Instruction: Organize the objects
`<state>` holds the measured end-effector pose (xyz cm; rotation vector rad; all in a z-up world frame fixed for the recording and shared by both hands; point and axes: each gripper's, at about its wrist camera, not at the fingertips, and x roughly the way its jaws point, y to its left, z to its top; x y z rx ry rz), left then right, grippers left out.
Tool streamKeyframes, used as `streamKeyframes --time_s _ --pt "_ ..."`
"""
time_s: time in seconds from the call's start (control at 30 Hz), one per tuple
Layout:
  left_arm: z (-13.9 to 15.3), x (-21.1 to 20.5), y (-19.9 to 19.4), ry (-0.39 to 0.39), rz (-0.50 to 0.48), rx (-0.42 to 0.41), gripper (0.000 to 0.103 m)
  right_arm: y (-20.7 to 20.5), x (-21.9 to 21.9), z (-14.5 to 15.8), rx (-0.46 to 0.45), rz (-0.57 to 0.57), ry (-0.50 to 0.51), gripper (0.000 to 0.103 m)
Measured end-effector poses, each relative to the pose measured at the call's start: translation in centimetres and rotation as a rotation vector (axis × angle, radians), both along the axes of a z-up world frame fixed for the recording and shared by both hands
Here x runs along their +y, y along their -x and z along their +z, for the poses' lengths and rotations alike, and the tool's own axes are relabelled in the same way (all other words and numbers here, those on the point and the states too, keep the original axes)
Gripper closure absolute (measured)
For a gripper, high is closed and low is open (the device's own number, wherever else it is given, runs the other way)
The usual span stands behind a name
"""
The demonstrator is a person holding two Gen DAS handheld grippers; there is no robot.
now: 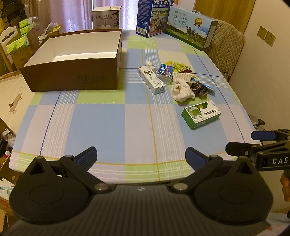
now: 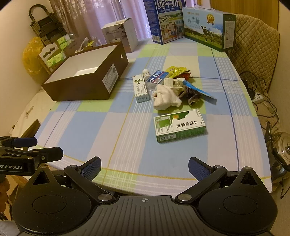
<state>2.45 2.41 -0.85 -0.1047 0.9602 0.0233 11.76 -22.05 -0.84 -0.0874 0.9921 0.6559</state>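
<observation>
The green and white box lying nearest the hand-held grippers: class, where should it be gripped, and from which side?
Grip the green and white box across its short width, on the two long side faces, coming down from above. It lies flat, apart from the pile, so both long edges are free.

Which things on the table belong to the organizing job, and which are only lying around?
For the job: brown box, green box, white sock, toothpaste box, blue pack.

Lying about: milk cartons, humidifier box.

table (image 2: 94, 127): checked cloth | on it: open brown box (image 2: 87, 85), green carton (image 2: 179, 126), small-item pile (image 2: 168, 85), milk cartons (image 2: 208, 27)
</observation>
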Motion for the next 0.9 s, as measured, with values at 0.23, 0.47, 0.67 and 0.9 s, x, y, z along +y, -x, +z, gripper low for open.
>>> streamKeyframes --time_s 0.23,0.47,0.67,0.9 --pt "0.0 0.5 -1.3 -0.005 -0.010 0.007 0.001 -0.9 0.9 -0.1 0.007 -0.010 0.004 0.002" --pt "-0.3 1.3 -2.9 -0.009 -0.018 0.023 0.001 -2.2 1.7 -0.6 0.024 -0.032 0.011 0.002" --pt "-0.7 2.2 -4.6 -0.018 -0.027 0.039 0.001 -3.6 2.2 -1.6 0.041 -0.067 0.014 0.002" --pt "-1.3 3.0 -7.3 -0.029 -0.059 0.057 0.001 -5.5 2.3 -3.1 0.022 -0.143 0.028 0.002"
